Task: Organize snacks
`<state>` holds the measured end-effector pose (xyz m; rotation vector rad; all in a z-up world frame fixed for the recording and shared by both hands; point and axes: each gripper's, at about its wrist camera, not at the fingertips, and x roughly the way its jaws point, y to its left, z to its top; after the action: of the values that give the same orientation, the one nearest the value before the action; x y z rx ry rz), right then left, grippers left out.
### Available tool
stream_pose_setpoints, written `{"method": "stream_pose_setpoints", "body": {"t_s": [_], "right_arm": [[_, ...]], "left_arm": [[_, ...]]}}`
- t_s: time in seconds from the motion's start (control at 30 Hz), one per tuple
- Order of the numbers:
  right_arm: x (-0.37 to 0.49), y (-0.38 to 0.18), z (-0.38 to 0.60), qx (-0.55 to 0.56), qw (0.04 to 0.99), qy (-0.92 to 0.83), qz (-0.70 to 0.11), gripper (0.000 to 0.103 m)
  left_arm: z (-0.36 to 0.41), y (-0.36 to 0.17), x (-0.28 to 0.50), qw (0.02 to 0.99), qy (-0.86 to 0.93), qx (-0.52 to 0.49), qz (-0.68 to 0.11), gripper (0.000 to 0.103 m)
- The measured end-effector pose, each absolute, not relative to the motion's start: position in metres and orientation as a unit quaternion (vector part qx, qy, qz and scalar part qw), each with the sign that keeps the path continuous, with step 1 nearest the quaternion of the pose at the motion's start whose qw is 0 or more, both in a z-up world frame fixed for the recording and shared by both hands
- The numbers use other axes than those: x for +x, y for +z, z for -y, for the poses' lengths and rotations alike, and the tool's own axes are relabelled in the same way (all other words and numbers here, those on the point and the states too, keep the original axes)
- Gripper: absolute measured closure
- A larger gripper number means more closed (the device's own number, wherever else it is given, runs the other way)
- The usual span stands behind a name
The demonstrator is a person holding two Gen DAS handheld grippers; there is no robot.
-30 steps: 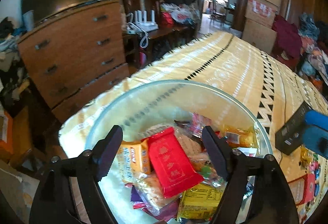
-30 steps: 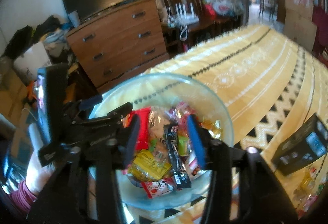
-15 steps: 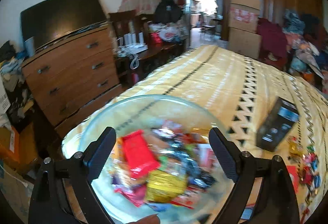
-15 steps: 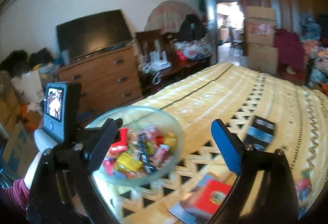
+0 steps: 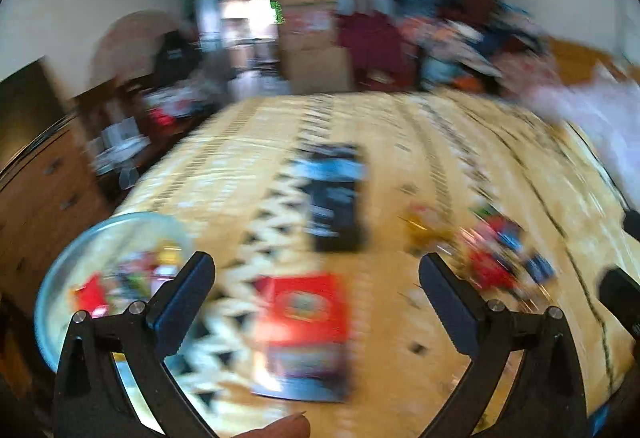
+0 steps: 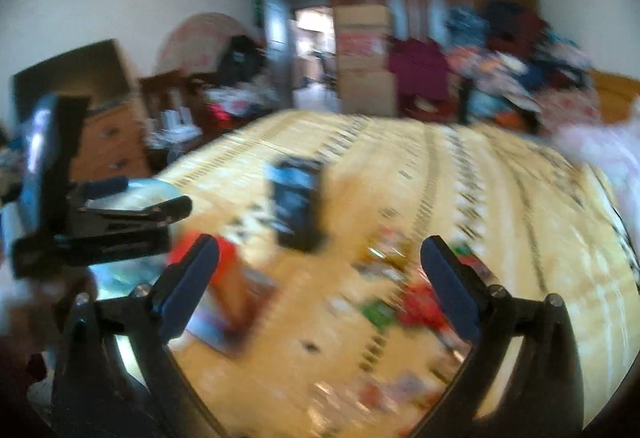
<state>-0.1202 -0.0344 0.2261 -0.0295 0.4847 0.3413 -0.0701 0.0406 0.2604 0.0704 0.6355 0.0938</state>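
Over the yellow patterned bed cover (image 5: 248, 173) I have both grippers hanging above the surface, and both views are smeared with blur. My left gripper (image 5: 316, 274) has its fingers spread wide with nothing between them; they have just been opening. Under that gap lies a flat red box (image 5: 302, 312), close to the near edge of the cover. My right gripper (image 6: 320, 262) is the same: fingers far apart, just been opening, nothing gripped.

At the cover's near left corner sits the glass bowl (image 5: 80, 242), and through its wall I can make out a heap of bright wrapped snacks (image 5: 132, 274), though I cannot tell one packet from another. In the right wrist view the left gripper's body covers most of that bowl.

Toward the middle of the cover lies a dark box with blue print (image 5: 334, 197), well apart from the bowl. Nearer the right edge a loose scatter of snack packets (image 5: 496, 258) lies on the cover, red, yellow, green and blue; too blurred to count. A fingertip (image 5: 280, 430) shows at the bottom of the left wrist view.
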Motion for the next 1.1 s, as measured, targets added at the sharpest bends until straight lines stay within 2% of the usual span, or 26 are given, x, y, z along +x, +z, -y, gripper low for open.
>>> {"method": "stream_pose_setpoints", "body": {"t_s": [0.2,0.37,0.47,0.7,1.1], "right_arm": [[-0.129,0.165,0.125,0.005,0.952,0.061,-0.3,0.002],[-0.128,0.102,0.175,0.027,0.931,0.022,-0.363,0.002],[-0.125,0.067,0.202,0.058,0.917,0.02,-0.395,0.002],[-0.105,0.02,0.237,0.071,0.908,0.03,-0.411,0.002],[-0.078,-0.022,0.25,0.058,0.895,0.017,-0.442,0.0]], "left_arm": [[0.069,0.198,-0.082,0.931,-0.077,0.07,-0.35,0.001],[0.103,0.127,-0.069,0.897,-0.099,0.068,-0.425,0.001],[0.101,0.091,-0.061,0.894,-0.067,0.076,-0.437,0.001],[0.062,0.032,-0.037,0.882,0.001,0.036,-0.469,0.001],[0.04,0.003,-0.029,0.887,0.015,-0.006,-0.461,0.0]]}}
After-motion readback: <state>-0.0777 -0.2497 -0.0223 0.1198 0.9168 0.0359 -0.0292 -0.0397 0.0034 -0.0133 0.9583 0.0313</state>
